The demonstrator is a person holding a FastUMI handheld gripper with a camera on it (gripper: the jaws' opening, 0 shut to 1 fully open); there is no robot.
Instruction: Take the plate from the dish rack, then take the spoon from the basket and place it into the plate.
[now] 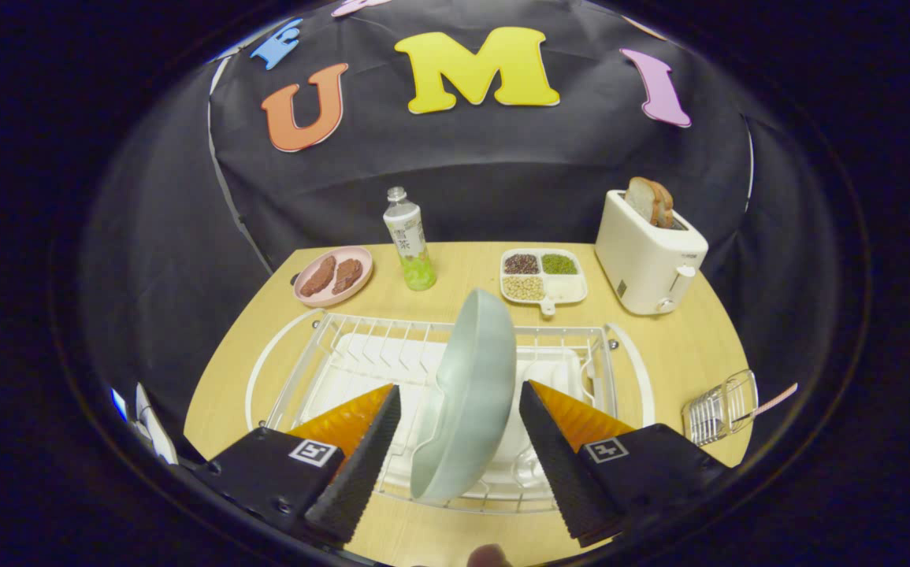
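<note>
Gripper (pixel 458 441) fingers stand apart, one on either side of the pale green plate (pixel 470 394), neither clearly pressing on it. That plate stands on edge in the white dish rack (pixel 321 346) at lower centre, tilted slightly. It looks rigid, glazed and probably slippery and breakable, so a firm pinch across the rim seems wise. At the lower right sits a small wire basket (pixel 718 407) with the pink spoon (pixel 774 400) handle sticking out; a toaster (pixel 648 256) stands behind.
</note>
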